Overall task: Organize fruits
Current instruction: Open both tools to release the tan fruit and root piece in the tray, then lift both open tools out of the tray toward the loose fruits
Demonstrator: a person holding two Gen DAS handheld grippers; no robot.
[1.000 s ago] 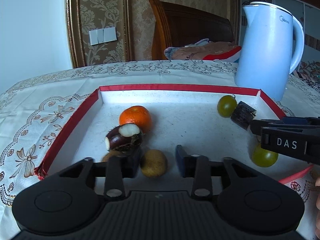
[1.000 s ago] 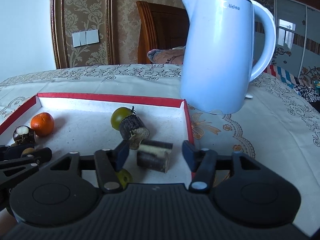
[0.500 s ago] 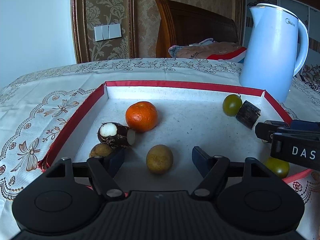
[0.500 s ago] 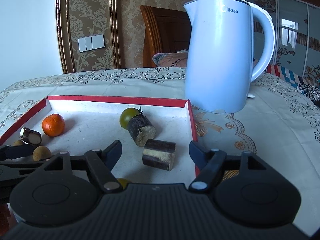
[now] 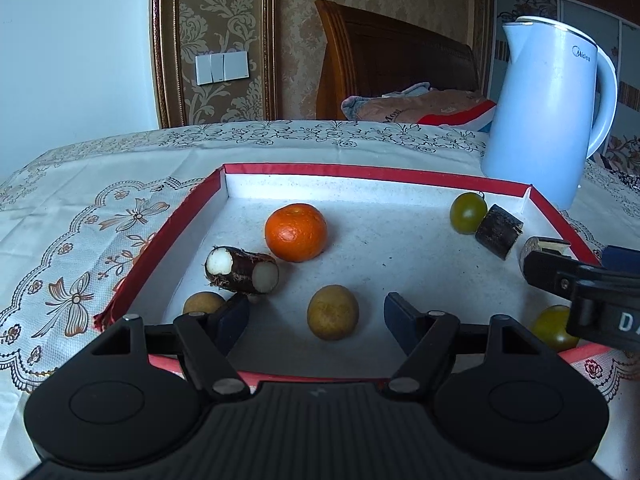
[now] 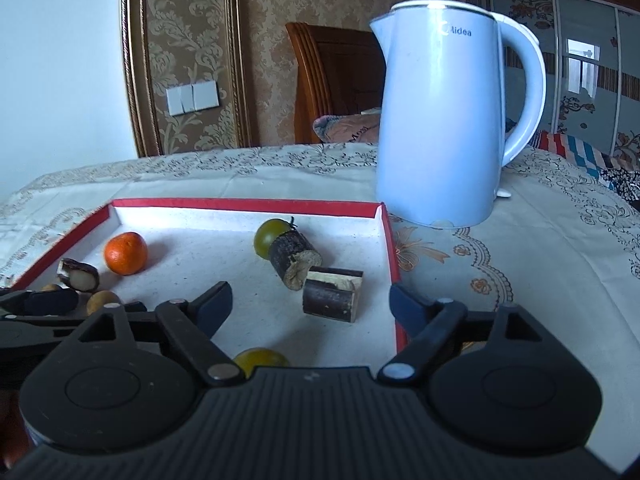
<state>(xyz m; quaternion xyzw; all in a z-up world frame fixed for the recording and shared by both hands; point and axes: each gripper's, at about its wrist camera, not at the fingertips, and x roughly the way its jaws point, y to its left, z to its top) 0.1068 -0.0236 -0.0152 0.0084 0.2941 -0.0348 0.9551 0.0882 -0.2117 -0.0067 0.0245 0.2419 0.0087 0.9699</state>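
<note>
The left gripper point(image 5: 316, 316) has its fingers wide, a brown fruit point(image 5: 333, 312) loose between them; the right gripper point(image 6: 310, 300) is opening over a cane piece point(image 6: 332, 294) near the red tray point(image 6: 388, 240) rim's right edge; the orange point(image 5: 296, 232) sits left, with bare floor mid-tray.

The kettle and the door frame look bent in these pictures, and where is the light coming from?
Right wrist view: the fisheye lens bows the kettle and door frame outward; nothing is truly bent. Left wrist view: the same curving at the edges; the orange casts a soft shadow to its right, so light comes from the left, and the tray floor looks bright near its far wall. Both views are sharp.
</note>
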